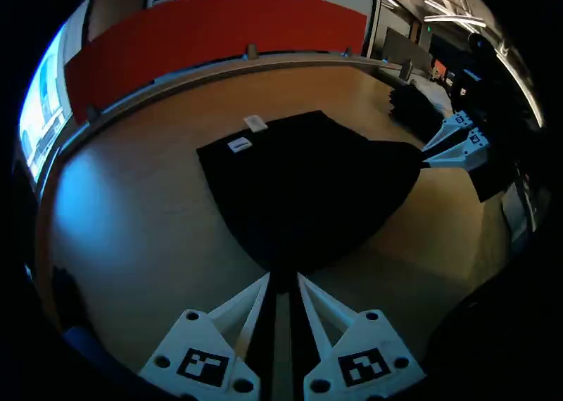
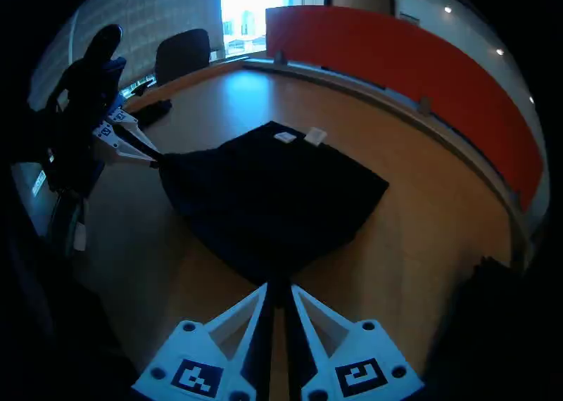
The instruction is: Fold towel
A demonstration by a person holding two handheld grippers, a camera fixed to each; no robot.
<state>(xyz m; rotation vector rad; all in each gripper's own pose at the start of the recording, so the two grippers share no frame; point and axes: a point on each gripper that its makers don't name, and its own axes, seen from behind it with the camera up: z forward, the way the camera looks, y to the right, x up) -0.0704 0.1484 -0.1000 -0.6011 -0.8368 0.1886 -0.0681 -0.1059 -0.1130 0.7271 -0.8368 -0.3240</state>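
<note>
Dark towel (image 1: 302, 190) spread on the wooden bench (image 1: 141, 211). Its far edge lies flat and bears small white labels (image 1: 239, 145). Its two near corners appear raised off the surface, so that the cloth tents toward each camera.

The left gripper (image 1: 284, 278) is clenched on one near corner, with cloth pinched between both fingers. The right gripper (image 2: 280, 286) is clenched likewise on the other near corner. Each gripper is also seen in the other's view, at the side of the towel and well apart from its fellow.

Step in hand, as judged: carrying the near edge over to the far edge for a first fold.

- The two corners should travel together at equal height.
- The edge between them should be taut but not stretched, so that no slack bunches under the fold.
- The far edge should be left to anchor itself on the bench.
- The held corners should be laid just on the far corners before either gripper lets go.

A lopsided lift would likely skew the fold.

Surroundings: the bench is broad, with a curved far rim, and a heap of dark cloth (image 1: 412, 105) lies on it beyond the towel. Behind the rim stands a red partition (image 1: 211, 32). A bright window (image 2: 250, 7) and an office chair (image 2: 183, 53) lie beyond.
</note>
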